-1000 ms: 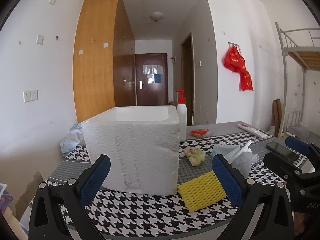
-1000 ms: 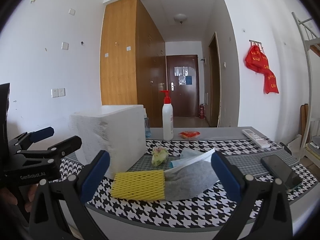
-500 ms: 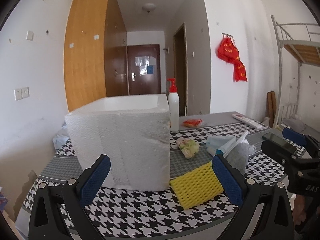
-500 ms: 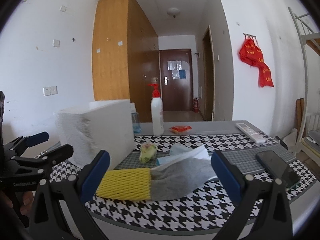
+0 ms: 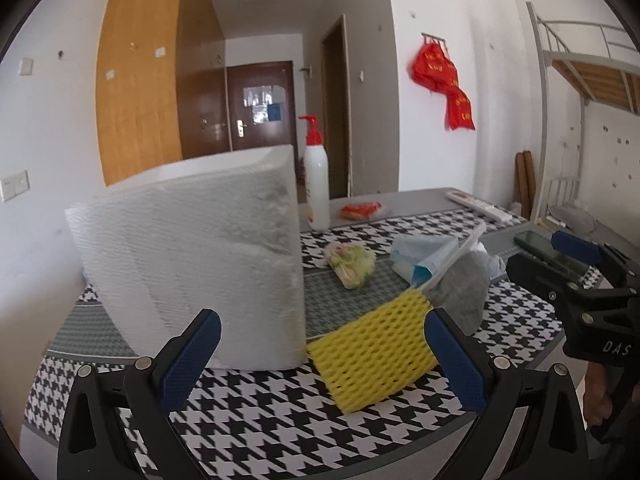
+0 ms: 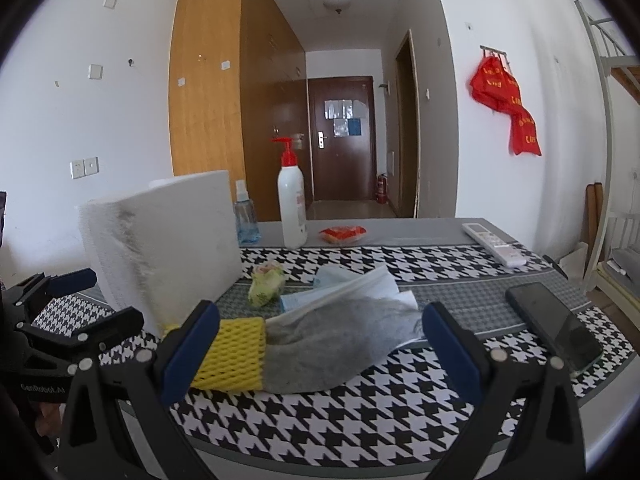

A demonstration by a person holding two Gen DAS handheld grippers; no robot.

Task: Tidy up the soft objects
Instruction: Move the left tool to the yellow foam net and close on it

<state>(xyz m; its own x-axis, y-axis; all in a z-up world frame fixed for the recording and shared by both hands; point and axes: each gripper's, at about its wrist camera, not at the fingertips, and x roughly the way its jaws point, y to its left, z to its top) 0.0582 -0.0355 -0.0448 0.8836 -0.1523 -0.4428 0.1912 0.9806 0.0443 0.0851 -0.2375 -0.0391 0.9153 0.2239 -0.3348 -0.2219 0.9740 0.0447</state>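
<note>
A white foam box stands on the houndstooth table. Right of it lie a yellow foam net, a grey sock, a blue face mask and a crumpled green-pink wad. My left gripper is open, low before the box and the net. My right gripper is open, facing the net and sock. Each gripper shows in the other's view, the right gripper and the left gripper, both empty.
A white pump bottle with a red top, a small blue spray bottle and an orange packet stand behind. A remote and a black phone lie right. A bunk bed frame stands far right.
Both grippers have moved lower and closer to the table; the box, net and sock loom larger. The left view tilted and shifted right. Nothing was taken hold of.
</note>
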